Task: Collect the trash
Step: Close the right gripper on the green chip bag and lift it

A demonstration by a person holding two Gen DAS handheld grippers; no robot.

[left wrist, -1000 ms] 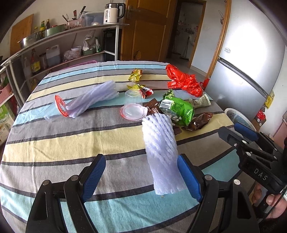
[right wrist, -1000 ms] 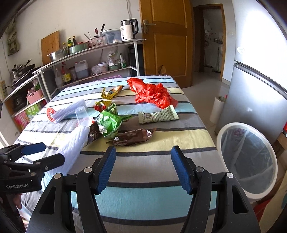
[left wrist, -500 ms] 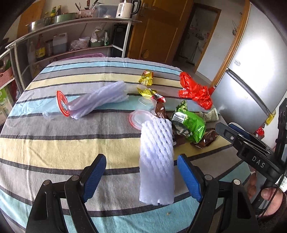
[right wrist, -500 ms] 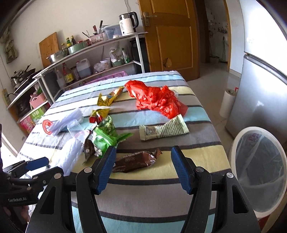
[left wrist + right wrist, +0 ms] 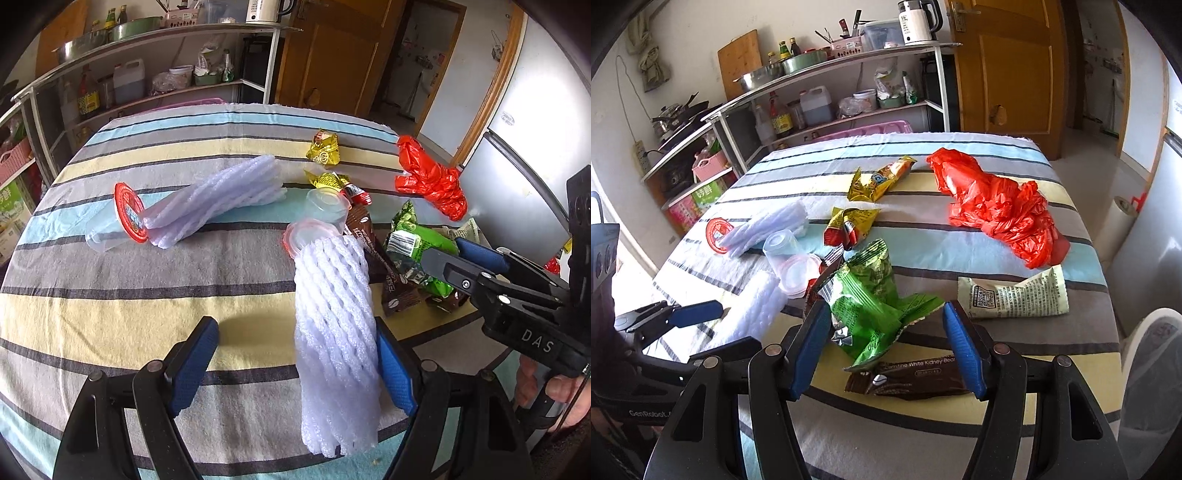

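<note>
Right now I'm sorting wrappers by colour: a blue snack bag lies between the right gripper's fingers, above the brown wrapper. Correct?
Not quite. The snack bag is green, not blue, as the right wrist view shows. It does lie between the closing right gripper fingers, above the brown wrapper.

surface (image 5: 960,243): blue, yellow, grey stripes | plastic bag (image 5: 997,206): red | snack wrapper (image 5: 868,302): green | foam net (image 5: 332,317): white

The bin (image 5: 1152,373) is cut off at the frame's edge; the brown wrapper (image 5: 908,378) seems partly hidden.
</note>
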